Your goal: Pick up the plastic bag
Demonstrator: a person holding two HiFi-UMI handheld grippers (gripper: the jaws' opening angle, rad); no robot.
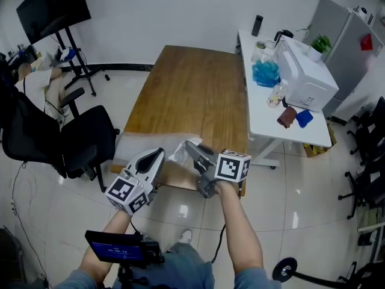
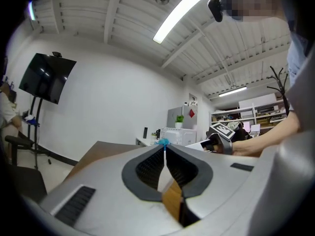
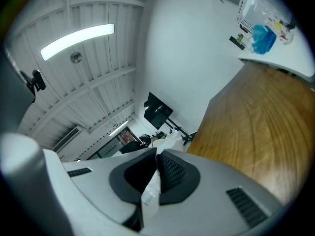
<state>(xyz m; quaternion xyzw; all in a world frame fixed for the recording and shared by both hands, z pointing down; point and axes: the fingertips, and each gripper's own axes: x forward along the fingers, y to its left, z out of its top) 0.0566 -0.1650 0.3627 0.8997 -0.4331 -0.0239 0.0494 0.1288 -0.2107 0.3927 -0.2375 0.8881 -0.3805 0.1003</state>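
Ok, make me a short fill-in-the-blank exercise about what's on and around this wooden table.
1. The right tool is shut on a clear, crinkled plastic ___.
2. In the head view, the black monitor on a stand is at the brown wooden table's ___ side.
3. The blue crumpled item lies on the ___ side table.
Missing words: bag; left; white.

1. Your head camera looks steeply down over the wooden table (image 1: 192, 95).
2. Cameras on the left gripper (image 1: 160, 152) and right gripper (image 1: 192, 145) sit close behind their jaws, seemingly level, sharing that table.
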